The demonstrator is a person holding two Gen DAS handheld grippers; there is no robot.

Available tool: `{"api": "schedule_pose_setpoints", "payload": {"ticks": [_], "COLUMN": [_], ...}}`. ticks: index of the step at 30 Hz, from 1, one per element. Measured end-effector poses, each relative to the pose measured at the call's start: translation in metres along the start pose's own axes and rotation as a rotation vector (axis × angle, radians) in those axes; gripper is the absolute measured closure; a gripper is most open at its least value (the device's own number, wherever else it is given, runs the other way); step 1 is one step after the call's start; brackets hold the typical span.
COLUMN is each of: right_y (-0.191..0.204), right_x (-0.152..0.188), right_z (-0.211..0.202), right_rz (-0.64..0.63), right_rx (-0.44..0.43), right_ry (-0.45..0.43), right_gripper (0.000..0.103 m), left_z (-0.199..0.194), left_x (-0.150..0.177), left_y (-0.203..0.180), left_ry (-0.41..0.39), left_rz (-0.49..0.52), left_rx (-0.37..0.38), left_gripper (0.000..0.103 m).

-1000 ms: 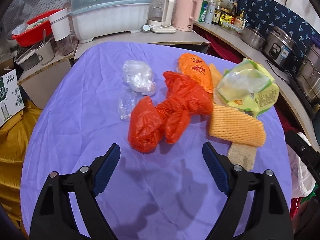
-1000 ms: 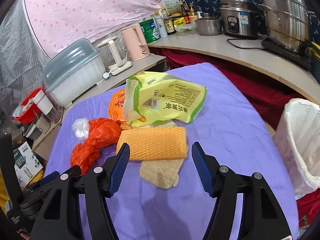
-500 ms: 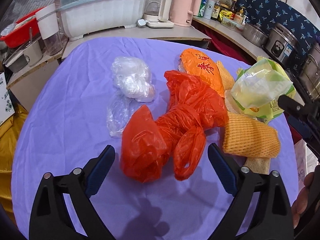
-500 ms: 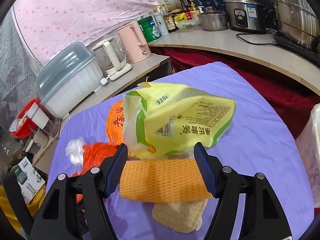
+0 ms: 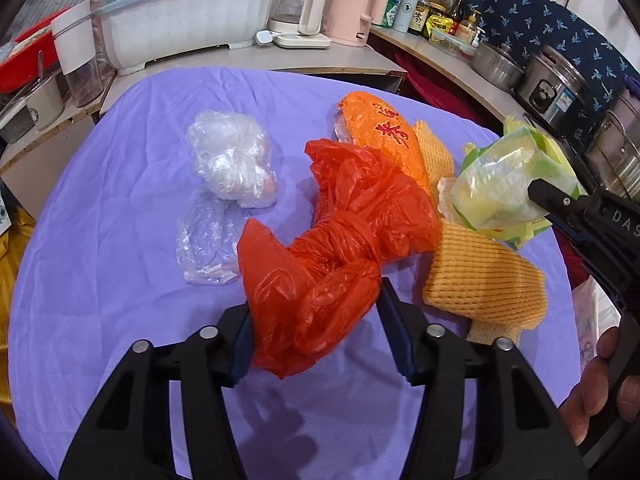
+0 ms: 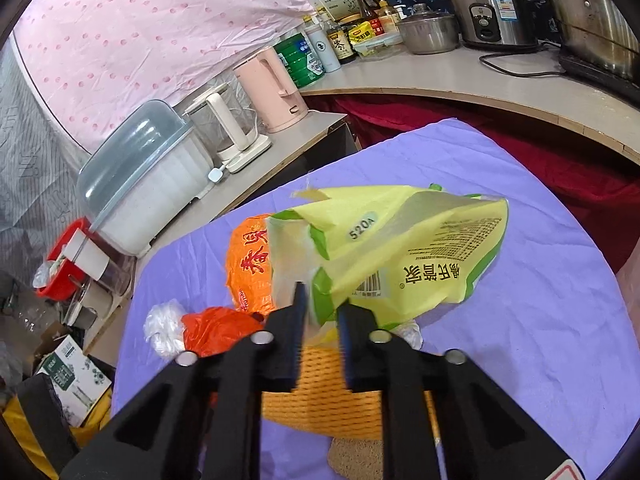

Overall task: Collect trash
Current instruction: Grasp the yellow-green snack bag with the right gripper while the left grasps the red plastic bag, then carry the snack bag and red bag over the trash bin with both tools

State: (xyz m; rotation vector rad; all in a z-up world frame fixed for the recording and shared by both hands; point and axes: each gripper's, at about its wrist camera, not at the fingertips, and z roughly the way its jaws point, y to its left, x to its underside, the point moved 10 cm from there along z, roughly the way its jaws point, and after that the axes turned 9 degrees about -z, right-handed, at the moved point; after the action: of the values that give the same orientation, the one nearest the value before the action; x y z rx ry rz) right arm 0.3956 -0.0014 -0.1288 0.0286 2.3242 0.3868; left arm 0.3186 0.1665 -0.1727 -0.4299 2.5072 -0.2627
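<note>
We saw the left gripper (image 5: 314, 334) with its jaws just drawn in against the near lobe of the red plastic bag (image 5: 340, 240); both blue pads pressed its sides, and the plastic bulged out and hid the inner face of the left pad. The rest of the bag trailed away beyond the jaws on the purple cloth (image 5: 120, 280). Left of the jaws and further off lay a clear crumpled bag (image 5: 232, 160), its lower flat part hard to tell from the cloth. Right of the jaws sat the orange foam net (image 5: 484, 280), with a beige pad under it mostly covered.

The right gripper (image 6: 322, 320) had just clenched on the torn corner of the yellow-green snack bag (image 6: 408, 248); the pinched edge was blurred. Beyond its jaws to the left, an orange packet (image 6: 248, 264) was half hidden behind the bag. A hand (image 5: 596, 392) was cut off at the left view's edge.
</note>
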Motion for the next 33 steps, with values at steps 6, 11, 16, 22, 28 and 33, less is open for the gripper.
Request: {"api": "schedule_pose_setpoints", "payload": {"ticks": [6, 11, 16, 22, 28, 33], "right_y": [-0.005, -0.019, -0.036, -0.058, -0.081, -0.109], "right_x": [0.002, 0.004, 0.005, 0.011, 0.020, 0.031], "right_z": [-0.028, -0.058, -0.090, -0.134, -0.171, -0.203], "right_rz": [-0.008, 0.018, 0.043, 0.065, 0.089, 0.122], "right_rx": [0.006, 0.022, 0.043, 0.067, 0.081, 0.102], "right_ry": [-0.032, -0.066, -0.097, -0.139, -0.174, -0.201], "right_gripper": [0.098, 0.098, 0.098, 0.098, 0.098, 0.098], "left_z": [-0.017, -0.037, -0.062, -0.088, -0.111, -0.127], "left_x": [0.005, 0.009, 0.014, 0.027, 0.048, 0.066], "left_y": [-0.014, -0.027, -0.044, -0.067, -0.097, -0.125], "left_ry": [-0.025, -0.042, -0.066, -0.084, -0.092, -0.098], "left_rz": [0.028, 0.039, 0.060, 0.088, 0.134, 0.184], "left_rx": [0.023, 0.048, 0.070, 0.101, 0.130, 0.157], "left_gripper": [0.061, 0.063, 0.063, 0.063, 0.063, 0.063]}}
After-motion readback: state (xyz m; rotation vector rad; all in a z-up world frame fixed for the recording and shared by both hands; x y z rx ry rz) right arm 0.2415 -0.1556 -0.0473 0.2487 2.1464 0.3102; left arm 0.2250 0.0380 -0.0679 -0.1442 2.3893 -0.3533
